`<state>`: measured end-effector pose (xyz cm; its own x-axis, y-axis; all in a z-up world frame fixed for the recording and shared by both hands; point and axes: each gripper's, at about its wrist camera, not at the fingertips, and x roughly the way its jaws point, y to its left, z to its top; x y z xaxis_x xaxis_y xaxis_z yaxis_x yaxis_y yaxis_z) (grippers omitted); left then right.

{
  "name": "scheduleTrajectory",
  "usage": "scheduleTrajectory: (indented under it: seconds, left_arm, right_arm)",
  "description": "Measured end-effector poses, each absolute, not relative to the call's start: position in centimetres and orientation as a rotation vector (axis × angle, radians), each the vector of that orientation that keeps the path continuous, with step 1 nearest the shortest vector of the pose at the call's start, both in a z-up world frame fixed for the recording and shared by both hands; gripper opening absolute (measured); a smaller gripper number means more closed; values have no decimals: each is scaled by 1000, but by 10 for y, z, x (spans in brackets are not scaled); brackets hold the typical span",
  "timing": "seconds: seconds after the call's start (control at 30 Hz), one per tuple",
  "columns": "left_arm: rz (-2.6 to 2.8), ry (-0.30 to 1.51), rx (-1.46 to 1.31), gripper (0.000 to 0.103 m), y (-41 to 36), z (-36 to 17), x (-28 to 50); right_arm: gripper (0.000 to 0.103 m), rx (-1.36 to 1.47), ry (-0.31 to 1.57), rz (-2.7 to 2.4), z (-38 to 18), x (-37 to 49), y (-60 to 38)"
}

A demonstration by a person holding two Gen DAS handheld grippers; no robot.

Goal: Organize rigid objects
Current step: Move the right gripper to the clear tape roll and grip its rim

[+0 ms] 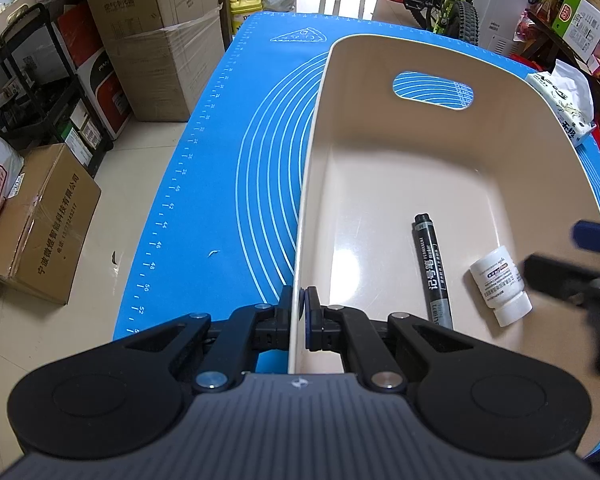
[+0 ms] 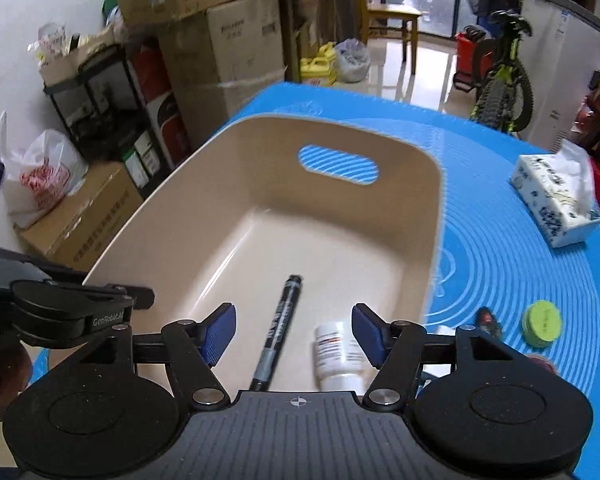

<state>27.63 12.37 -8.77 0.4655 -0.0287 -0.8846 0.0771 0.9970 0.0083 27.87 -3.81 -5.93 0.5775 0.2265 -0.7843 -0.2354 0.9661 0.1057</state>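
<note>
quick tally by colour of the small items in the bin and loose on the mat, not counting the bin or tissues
black: 1, marker in the bin
white: 1, bottle in the bin
green: 1, round roll on the mat
dark with red: 1, small item on the mat, too blurred to name
total: 4

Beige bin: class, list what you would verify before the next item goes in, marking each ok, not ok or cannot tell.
1. Left hand-held gripper clamps the beige bin wall: ok.
2. Right hand-held gripper open, holding nothing: ok.
3. Black marker lies inside the bin: ok.
4. White bottle lies inside the bin: ok.
5. Green round container binned: not ok, on the blue mat.
</note>
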Motion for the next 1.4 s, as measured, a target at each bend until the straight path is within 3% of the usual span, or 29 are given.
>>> scheduleTrajectory:
  seconds: [0.37,0.83,1.4]
  left_arm:
    - [-65,1084,52,6,124,-88,276]
    - [-64,1084,59,6,124,-88,275]
    - [-65,1082,63,7,123,-88,274]
  right_arm:
    - [71,63,841,145,-40,266,-120]
    - [70,20,920,-35,-97,264,-200]
    - [55,179,1026,-198,-148,289,-264]
